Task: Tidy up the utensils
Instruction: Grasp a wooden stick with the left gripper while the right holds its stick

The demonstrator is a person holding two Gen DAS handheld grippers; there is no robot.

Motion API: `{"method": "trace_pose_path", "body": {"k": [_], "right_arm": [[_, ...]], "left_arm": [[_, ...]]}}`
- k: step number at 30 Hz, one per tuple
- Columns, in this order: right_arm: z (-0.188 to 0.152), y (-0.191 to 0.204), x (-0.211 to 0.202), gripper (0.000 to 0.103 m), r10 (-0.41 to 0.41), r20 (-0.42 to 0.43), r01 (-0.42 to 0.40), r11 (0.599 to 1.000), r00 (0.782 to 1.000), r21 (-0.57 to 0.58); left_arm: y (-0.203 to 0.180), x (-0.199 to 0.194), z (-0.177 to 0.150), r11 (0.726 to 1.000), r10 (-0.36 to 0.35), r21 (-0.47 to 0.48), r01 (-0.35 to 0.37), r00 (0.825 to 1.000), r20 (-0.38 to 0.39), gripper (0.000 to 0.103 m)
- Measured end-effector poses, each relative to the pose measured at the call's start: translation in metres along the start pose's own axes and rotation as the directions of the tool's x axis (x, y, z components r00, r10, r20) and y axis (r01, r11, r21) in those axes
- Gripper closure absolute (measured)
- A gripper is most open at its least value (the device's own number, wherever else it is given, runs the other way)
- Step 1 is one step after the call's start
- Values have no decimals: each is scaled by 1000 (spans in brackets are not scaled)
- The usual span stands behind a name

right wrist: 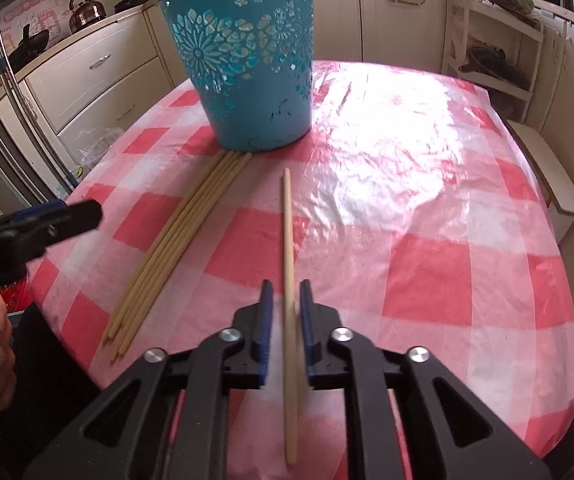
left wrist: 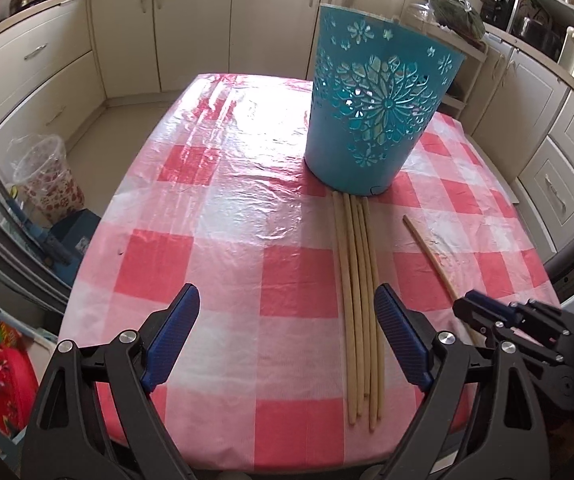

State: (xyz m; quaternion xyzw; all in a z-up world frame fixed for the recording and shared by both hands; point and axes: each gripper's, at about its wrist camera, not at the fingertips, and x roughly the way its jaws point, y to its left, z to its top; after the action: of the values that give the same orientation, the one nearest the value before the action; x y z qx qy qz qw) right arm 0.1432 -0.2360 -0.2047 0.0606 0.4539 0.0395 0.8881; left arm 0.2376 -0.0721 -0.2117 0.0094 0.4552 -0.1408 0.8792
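Your table (left wrist: 215,216) carries a red-checked plastic cloth, cream kitchen cabinets (left wrist: 191,20) around it. Right fingers (right wrist: 285,296) nearly closed around one stick (right wrist: 287,216) — left fingers (left wrist: 287,304) wide open, empty, beside the stick bundle (left wrist: 357,264) touching the blue basket (left wrist: 375,120).

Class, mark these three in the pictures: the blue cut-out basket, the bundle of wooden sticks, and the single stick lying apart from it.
blue cut-out basket (left wrist: 371,120): left wrist view, on its flower-patterned wall.
bundle of wooden sticks (left wrist: 357,280): left wrist view, mid-length of the bundle.
single stick (right wrist: 287,224): right wrist view, on its shaft ahead of the fingers.
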Motion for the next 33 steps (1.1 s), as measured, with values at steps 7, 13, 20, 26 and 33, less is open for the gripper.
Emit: {"method": "trace_pose_path", "body": {"k": [7,13,20,26,33], "right_arm": [[21,7,23,86,-10,13,11,999,1000,-37],[17,-4,24,98,-20,40,21,1000,999,-16],[17,-12,22,98,-21,56,20,1000,998,20],[16,-12,22,98,-18,58,17,1000,998,23],[16,-14,22,98,-9,59,8,1000,998,30]], "left_arm": [[-7,29,16,1000,9,15,-9,1000,-23,18],[-14,48,23,999,30,37,-28,999,-45,18],[-17,62,26,994,93,71,-88,994,-61,28],[-21,65,31,991,101,90,-95,993,-58,29],[-28,68,31,988,99,122,-92,994,-56,57]]}}
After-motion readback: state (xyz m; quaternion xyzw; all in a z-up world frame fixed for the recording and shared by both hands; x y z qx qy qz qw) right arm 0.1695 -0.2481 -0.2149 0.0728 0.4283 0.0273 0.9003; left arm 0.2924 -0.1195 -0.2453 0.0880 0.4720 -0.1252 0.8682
